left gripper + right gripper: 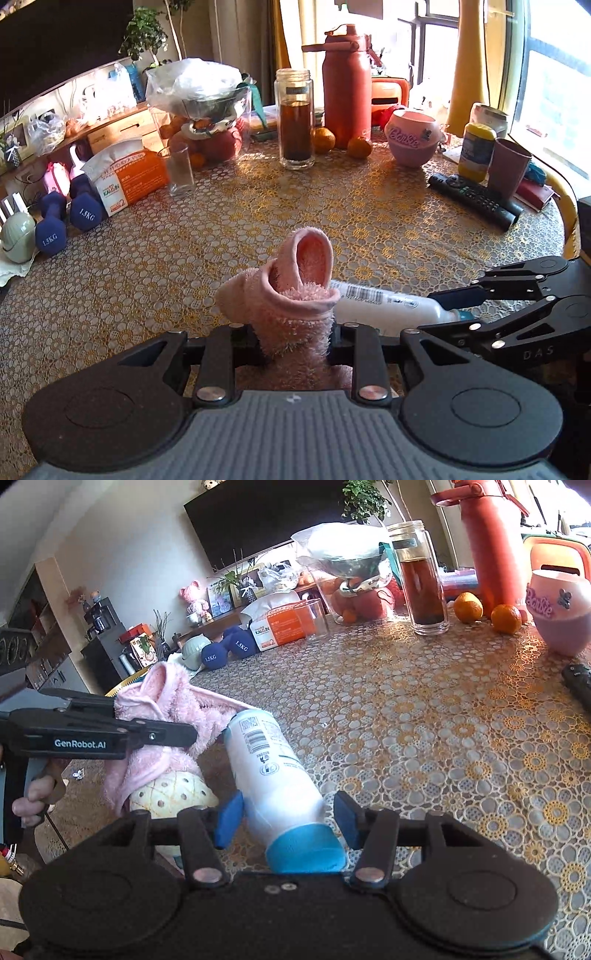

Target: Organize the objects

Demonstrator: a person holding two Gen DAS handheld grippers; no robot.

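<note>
A fluffy pink sock [291,295] is clamped in my left gripper [295,345], its open cuff standing up above the table; it also shows in the right wrist view [166,705]. A white bottle with a blue cap [275,775] lies on its side on the tablecloth, its base next to the sock; it also shows in the left wrist view [384,306]. My right gripper [288,821] is open, its blue pads [229,819] on either side of the bottle's neck with small gaps. It appears at the right of the left wrist view [461,306].
A round table with a lace-pattern cloth [258,206] carries a tea jar [294,118], red flask [347,85], tangerines [359,147], pink Barbie bowl [412,138], remotes [476,199], empty glass [180,168], orange box [125,177] and blue dumbbells [68,218] around its far rim.
</note>
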